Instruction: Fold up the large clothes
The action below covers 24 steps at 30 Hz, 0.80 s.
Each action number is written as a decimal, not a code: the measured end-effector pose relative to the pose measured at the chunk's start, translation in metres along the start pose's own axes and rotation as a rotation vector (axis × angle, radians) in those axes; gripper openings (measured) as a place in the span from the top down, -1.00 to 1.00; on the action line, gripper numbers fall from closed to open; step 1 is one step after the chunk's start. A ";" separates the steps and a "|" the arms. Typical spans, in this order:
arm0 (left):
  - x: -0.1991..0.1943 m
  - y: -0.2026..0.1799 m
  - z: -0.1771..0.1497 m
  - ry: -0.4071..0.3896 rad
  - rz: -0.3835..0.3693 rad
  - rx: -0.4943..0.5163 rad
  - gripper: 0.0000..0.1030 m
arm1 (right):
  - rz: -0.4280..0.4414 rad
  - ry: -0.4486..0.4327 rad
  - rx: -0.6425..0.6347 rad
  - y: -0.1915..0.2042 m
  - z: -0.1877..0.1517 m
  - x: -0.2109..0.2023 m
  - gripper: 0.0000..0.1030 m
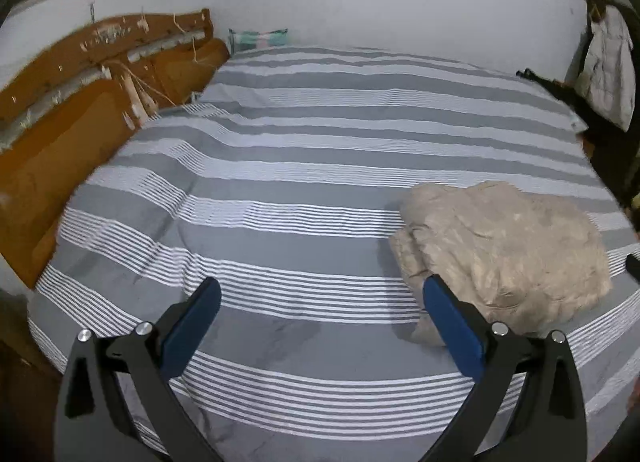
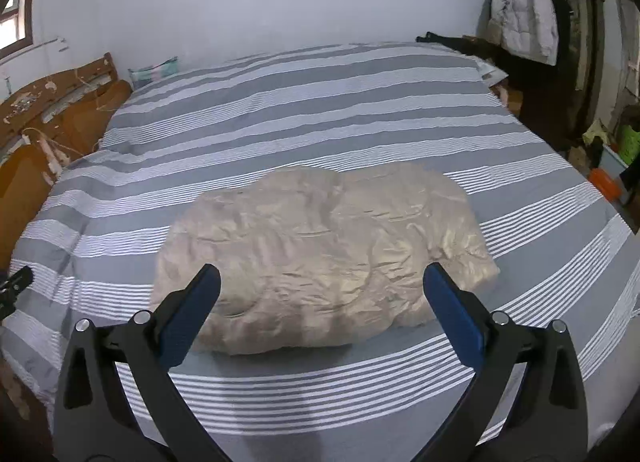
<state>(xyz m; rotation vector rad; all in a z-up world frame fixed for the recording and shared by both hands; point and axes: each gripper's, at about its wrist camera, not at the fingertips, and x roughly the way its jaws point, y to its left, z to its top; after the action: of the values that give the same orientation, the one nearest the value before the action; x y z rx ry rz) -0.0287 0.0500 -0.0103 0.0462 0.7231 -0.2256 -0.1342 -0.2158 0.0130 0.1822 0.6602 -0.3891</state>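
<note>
Both hand-held grippers (image 1: 322, 304) (image 2: 322, 292) gape empty; left's finger hides the folded beige jacket's (image 2: 320, 258) corner.

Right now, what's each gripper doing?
Left gripper: open, empty, above the bed.
Right gripper: open, empty, above the folded coat.

garment (image 2: 320, 254): beige | bedsheet (image 2: 280, 110): grey-white striped | headboard (image 1: 60, 134): orange-brown

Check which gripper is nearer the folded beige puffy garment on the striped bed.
Right, probably. The right gripper hangs open directly over the folded beige puffy garment's near edge. The left gripper is open too, off to the garment's left over the bare striped bedcover.
</note>
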 end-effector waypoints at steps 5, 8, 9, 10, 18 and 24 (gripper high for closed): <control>-0.012 0.007 0.004 -0.004 -0.041 -0.013 -0.96 | -0.037 -0.024 -0.044 0.015 0.000 -0.013 -0.94; -0.022 0.007 0.006 -0.021 -0.058 -0.009 -0.96 | -0.014 -0.010 -0.037 0.018 0.001 -0.016 -0.94; -0.025 0.007 0.006 -0.026 -0.064 -0.009 -0.96 | -0.006 -0.005 -0.032 0.019 0.001 -0.016 -0.94; -0.027 0.005 0.006 -0.029 -0.070 -0.008 -0.96 | -0.008 -0.004 -0.025 0.020 0.001 -0.016 -0.94; -0.039 -0.002 0.010 -0.042 -0.109 -0.027 -0.96 | -0.075 -0.049 -0.061 0.025 0.002 -0.030 -0.94; -0.046 -0.006 0.009 -0.060 -0.076 -0.004 -0.96 | -0.078 -0.055 -0.085 0.031 0.001 -0.032 -0.94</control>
<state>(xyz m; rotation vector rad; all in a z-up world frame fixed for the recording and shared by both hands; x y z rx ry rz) -0.0575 0.0516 0.0267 0.0085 0.6662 -0.2969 -0.1436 -0.1785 0.0352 0.0647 0.6298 -0.4382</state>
